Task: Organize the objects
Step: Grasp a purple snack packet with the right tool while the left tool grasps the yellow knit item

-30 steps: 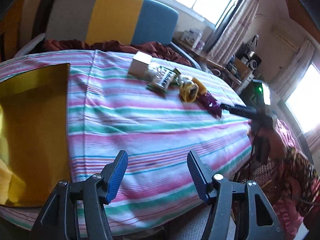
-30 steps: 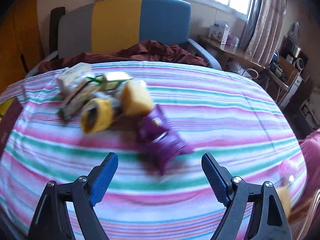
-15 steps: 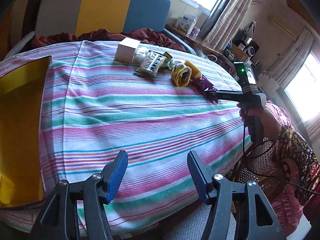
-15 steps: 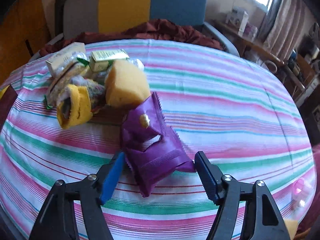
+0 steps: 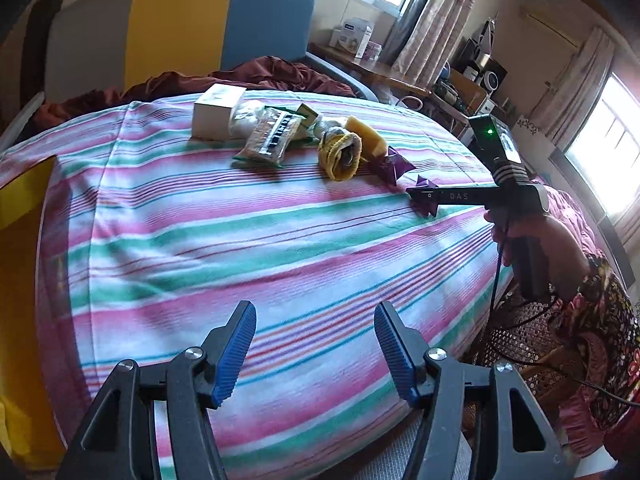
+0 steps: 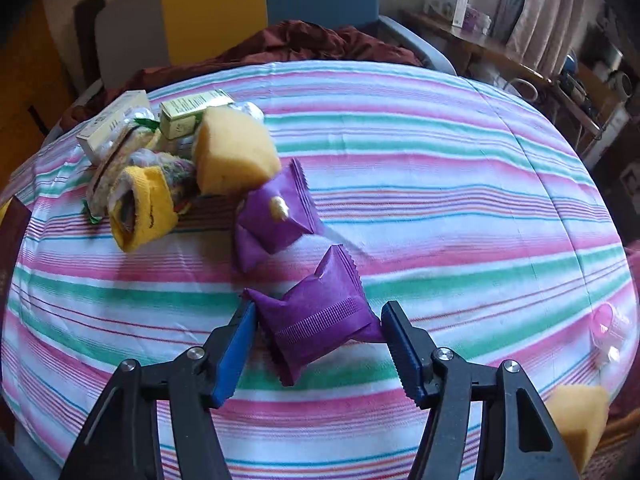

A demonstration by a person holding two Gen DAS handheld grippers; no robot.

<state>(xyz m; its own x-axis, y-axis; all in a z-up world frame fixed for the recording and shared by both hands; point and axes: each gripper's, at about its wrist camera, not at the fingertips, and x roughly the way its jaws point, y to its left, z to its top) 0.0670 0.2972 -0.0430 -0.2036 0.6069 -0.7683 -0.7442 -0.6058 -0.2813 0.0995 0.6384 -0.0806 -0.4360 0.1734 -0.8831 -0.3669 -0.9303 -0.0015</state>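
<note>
**me:** Tongs first, since that's what you asked. My right gripper (image 6: 316, 344) has just been closing and its blue pads now sit against both ends of a purple snack packet (image 6: 316, 320). The left pad (image 6: 236, 348) touches one corner and the right pad touches the other, so I'd call it clenched on the packet. The packet lies on the striped tablecloth (image 6: 440, 200), near the front edge.

**other guy:** and the left one?

**me:** My left gripper (image 5: 316, 354) is released, jaws apart with nothing between them, hanging over bare stripes near my edge of the table.

**other guy:** where's the rest of the stuff?

**me:** Just behind the gripped packet there's a second purple packet (image 6: 276, 212), apart from the first, its top corner up against a yellow sponge (image 6: 232, 156). Left of the sponge is a rolled yellow sock (image 6: 140, 208), then a clear bag with a green edge (image 5: 272, 140), a small green-and-white carton (image 6: 188, 114) and a white box (image 5: 216, 114), all bunched in one heap at the far side. From the left camera I can see the hand (image 5: 536, 240) holding the right gripper's handle. A yellow bin (image 5: 20, 280) sits at the left edge of the table.
</note>
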